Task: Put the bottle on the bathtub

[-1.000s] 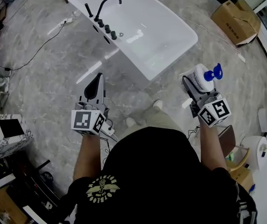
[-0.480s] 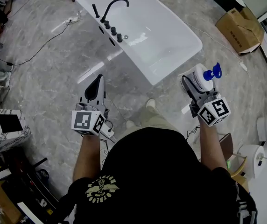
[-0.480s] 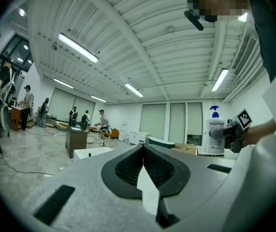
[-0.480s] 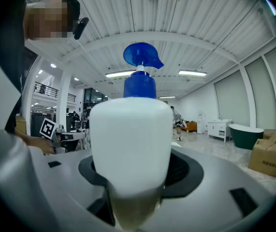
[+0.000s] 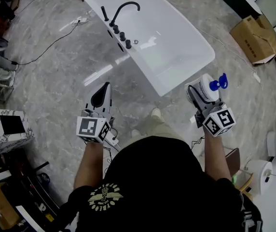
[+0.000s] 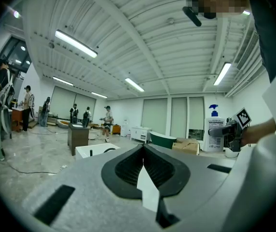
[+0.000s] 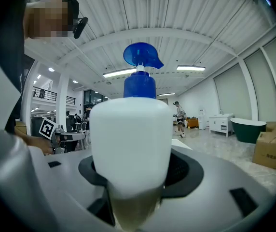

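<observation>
Right gripper (image 5: 196, 92) grasps the bottle (image 5: 207, 87), tub (image 5: 176, 42) just ahead-left of it; left gripper (image 5: 104, 87) is clenched, apparently on nothing.

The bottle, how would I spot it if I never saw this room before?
Find the big white bathtub on the grey marble floor. Just off its end nearest the person, the right gripper is shut on the bottle, holding it in the air. It is white with a bright blue pump top, the only blue-topped thing nearby.
</observation>
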{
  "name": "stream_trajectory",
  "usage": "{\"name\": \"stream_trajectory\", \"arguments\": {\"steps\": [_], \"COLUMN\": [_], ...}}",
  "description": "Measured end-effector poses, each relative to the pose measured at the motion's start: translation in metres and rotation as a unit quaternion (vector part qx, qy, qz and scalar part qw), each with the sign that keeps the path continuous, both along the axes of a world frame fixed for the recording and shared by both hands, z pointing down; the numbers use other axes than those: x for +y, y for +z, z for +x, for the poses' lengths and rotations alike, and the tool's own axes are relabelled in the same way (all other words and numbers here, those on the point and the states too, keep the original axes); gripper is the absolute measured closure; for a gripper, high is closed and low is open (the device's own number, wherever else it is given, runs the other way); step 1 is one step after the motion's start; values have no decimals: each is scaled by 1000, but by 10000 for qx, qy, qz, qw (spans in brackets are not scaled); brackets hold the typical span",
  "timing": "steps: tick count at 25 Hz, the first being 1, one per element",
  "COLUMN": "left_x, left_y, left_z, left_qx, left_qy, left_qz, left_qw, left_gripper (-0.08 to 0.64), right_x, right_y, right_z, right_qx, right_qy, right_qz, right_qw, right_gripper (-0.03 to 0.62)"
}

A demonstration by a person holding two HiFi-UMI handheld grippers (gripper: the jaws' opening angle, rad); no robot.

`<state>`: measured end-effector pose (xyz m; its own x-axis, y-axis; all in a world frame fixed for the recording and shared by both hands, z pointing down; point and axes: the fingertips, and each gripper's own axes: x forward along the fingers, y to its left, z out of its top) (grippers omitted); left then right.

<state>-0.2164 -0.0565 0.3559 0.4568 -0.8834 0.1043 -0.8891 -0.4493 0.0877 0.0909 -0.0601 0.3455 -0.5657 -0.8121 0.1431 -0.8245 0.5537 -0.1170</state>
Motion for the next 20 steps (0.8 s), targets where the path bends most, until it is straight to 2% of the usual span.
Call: {"name": "stream_trajectory", "arguments": {"steps": [3,11,17,20], "left_x": [-15,-57,-93,-116], "left_y": [0,13,18,20], "left_z": [7,29,55,64], "left_qx": [-38,-42,-105,-212], "left_qy": [-19,-71,-138,-331], "left_qz": [-30,-146,-200,-227], "left_qw": [10000,9999,9996,9990], "left_gripper": [551,551,551,552], "right_x": [-20,-65,-105,-136], "right_y": [1,7,17,29], "right_z": [6,17,42,52], "right_qx": [-18,294,189,80], "right_qy": [-22,-175,-244,-418], "right_qz": [-39,112,17,-31], "right_qw": [10000,9994,9995,9991], "right_gripper": [328,328,328,328]}}
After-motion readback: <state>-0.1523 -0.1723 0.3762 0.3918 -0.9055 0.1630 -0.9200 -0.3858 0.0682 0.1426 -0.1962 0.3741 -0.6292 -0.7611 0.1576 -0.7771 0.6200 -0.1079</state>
